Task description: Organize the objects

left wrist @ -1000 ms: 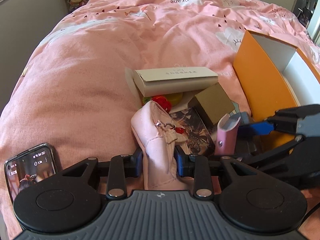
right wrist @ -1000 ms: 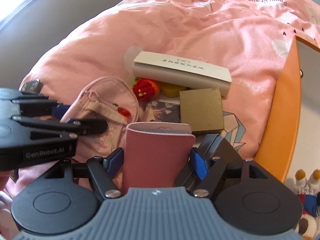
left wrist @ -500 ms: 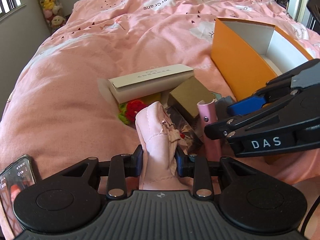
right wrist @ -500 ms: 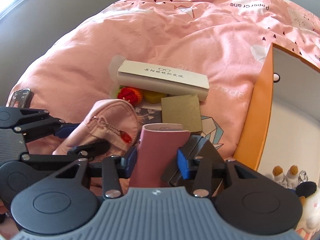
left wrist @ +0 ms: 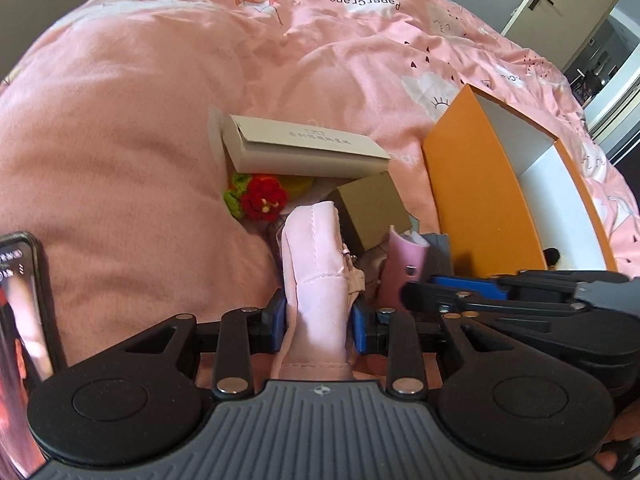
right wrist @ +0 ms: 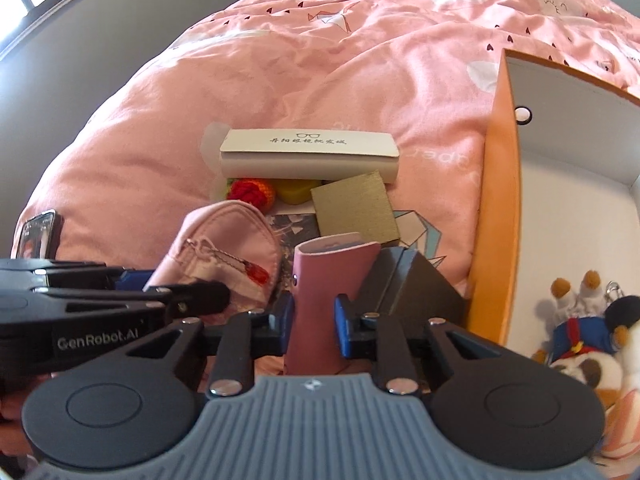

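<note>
My left gripper (left wrist: 319, 320) is shut on a light pink zip pouch (left wrist: 316, 264), which stands up between its blue pads; the pouch also shows in the right wrist view (right wrist: 224, 248). My right gripper (right wrist: 314, 316) is shut on a darker pink sleeve case (right wrist: 320, 288), also seen beside the pouch in the left wrist view (left wrist: 404, 264). Both are held just above a pile on the pink bed: a long beige glasses box (left wrist: 304, 150), a brown square box (left wrist: 372, 208), a red crochet flower (left wrist: 262, 198) and a grey box (right wrist: 408, 280).
An open orange box with a white inside (left wrist: 476, 200) stands on the right; its wall (right wrist: 498, 208) is close to my right gripper, with plush toys (right wrist: 580, 332) inside. A phone (left wrist: 20, 320) lies at the left on the pink duvet (left wrist: 160, 80).
Both grippers have stayed shut on their items and shifted a little with them; the right gripper's jaws have narrowed on the sleeve case. The pile has not moved.
</note>
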